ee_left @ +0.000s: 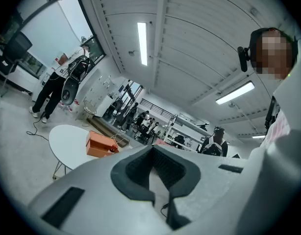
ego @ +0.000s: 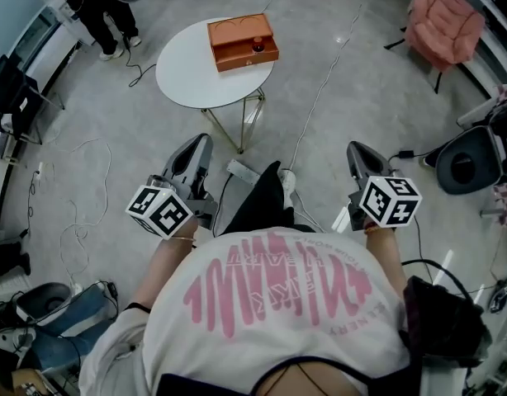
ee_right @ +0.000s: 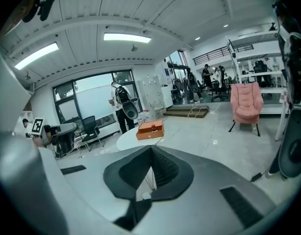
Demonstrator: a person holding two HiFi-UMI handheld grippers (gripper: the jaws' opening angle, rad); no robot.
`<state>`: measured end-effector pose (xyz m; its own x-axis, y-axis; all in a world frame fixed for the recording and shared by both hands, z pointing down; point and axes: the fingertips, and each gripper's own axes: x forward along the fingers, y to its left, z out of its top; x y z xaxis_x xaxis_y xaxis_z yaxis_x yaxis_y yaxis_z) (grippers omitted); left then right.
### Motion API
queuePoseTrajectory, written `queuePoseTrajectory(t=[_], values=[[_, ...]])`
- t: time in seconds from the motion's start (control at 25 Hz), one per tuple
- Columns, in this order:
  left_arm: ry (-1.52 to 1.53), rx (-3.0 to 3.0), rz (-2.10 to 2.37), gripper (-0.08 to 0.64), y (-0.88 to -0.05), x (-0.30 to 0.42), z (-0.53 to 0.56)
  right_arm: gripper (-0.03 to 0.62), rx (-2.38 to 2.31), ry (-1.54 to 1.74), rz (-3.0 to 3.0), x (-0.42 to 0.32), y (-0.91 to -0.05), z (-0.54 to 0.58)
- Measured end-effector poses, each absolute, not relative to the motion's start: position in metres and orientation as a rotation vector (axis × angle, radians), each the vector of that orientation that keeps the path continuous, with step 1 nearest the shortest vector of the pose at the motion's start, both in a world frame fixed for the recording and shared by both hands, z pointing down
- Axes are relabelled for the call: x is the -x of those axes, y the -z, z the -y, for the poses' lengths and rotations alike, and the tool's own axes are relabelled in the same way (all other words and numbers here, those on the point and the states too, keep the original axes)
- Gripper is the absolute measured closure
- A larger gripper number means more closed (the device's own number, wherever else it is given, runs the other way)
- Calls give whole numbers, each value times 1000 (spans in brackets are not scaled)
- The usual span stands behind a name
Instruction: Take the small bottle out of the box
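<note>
An orange box (ego: 241, 44) stands open on a round white table (ego: 183, 73) some way ahead of me. A small dark red bottle (ego: 258, 46) sits inside it, near its right end. Both grippers are held low by my body, well short of the table. The left gripper (ego: 202, 141) has its jaws together with nothing between them, and so does the right gripper (ego: 355, 148). In the left gripper view the box (ee_left: 100, 145) lies beyond the shut tips (ee_left: 152, 147). In the right gripper view the box (ee_right: 150, 130) sits just above the shut tips (ee_right: 151, 147).
A person (ego: 101, 7) stands beyond the table at the far left. A pink armchair (ego: 443, 23) is at the far right, and a dark round chair (ego: 468, 163) is close on my right. Cables (ego: 319, 97) trail over the grey floor between me and the table.
</note>
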<state>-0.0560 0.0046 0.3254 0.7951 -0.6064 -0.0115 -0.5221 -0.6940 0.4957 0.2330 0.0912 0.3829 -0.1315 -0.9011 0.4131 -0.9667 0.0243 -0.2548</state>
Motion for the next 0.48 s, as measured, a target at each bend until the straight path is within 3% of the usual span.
queuePoseTrajectory(t=[0.48], values=[[151, -2464, 873, 552, -346, 36, 49, 589, -1964, -783, 2130, -249, -395, -47]])
